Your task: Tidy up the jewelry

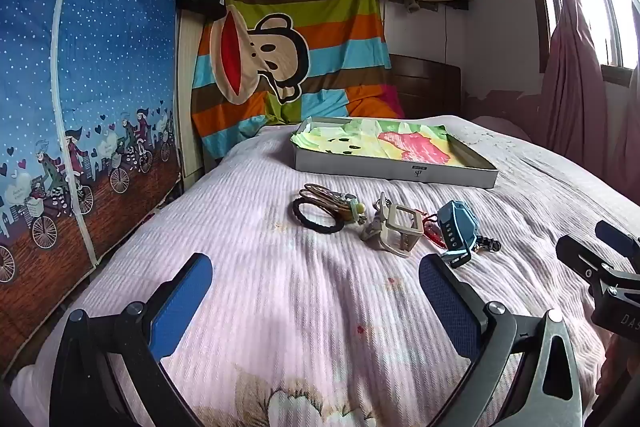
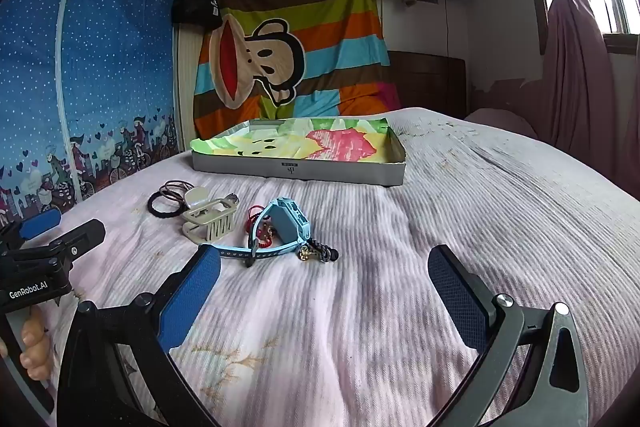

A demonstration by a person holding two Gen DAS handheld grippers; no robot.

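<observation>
Both grippers released, empty: left gripper [image 1: 316,287], right gripper [image 2: 324,287]. Centre frame on pink ribbed bedspread [image 2: 460,227]: light-blue plastic strap watch [image 2: 286,223], rigid, light; pinch across case. Black elastic hair tie [image 1: 316,217] likely soft, slippery. Shallow grey cardboard tray [image 2: 298,169] beyond.

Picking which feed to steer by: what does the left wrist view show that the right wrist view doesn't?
Only the left wrist view: a green bead charm beside the black hair tie. Only the right wrist view: the person's fingers on the left gripper's handle, and the blue watch strap laid out. Both: open left gripper, open right gripper, cream hair claw, lined box, all on the bed.
</observation>
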